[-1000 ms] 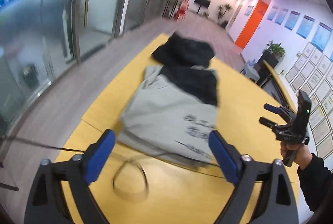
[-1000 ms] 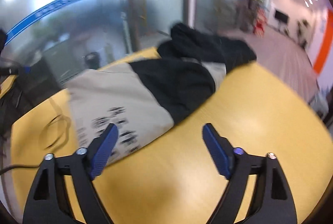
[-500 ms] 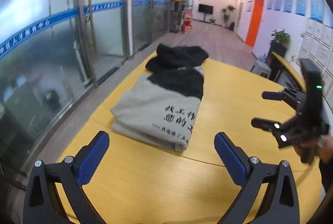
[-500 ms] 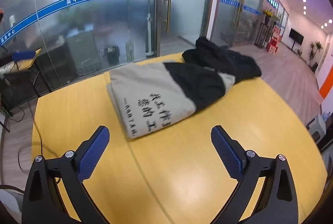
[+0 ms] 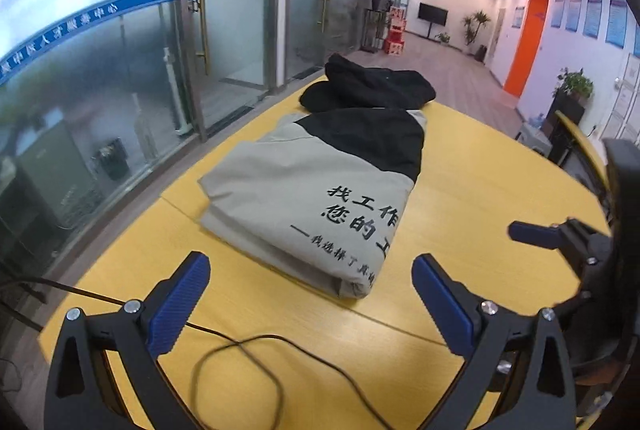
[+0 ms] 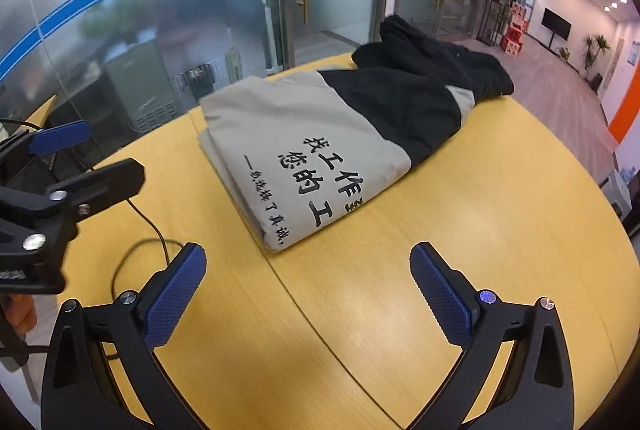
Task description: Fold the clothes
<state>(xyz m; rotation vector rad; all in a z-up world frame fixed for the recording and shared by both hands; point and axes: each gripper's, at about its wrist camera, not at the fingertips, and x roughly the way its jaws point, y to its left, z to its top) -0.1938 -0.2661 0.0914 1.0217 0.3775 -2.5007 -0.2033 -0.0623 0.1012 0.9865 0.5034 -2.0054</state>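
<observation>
A grey and black garment with black printed characters (image 5: 304, 190) lies folded into a rectangle on the yellow table (image 5: 480, 182); it also shows in the right wrist view (image 6: 304, 150). A black garment (image 5: 372, 86) lies bunched at its far end, also in the right wrist view (image 6: 436, 58). My left gripper (image 5: 310, 294) is open and empty, held above the table short of the folded garment's near edge. My right gripper (image 6: 308, 286) is open and empty, also short of that edge. Each gripper shows in the other's view: the right one (image 5: 560, 242) and the left one (image 6: 60, 166).
A thin black cable (image 5: 240, 362) loops on the table under the left gripper, also in the right wrist view (image 6: 148, 230). The table's edge (image 5: 132, 230) drops off to the left toward glass walls and doors (image 5: 200, 30). A corridor runs behind.
Both grippers have pulled back and steadied, jaws still open. The folded garment has not moved. The cable loop, seen a second ago, is back in view under the left gripper.
</observation>
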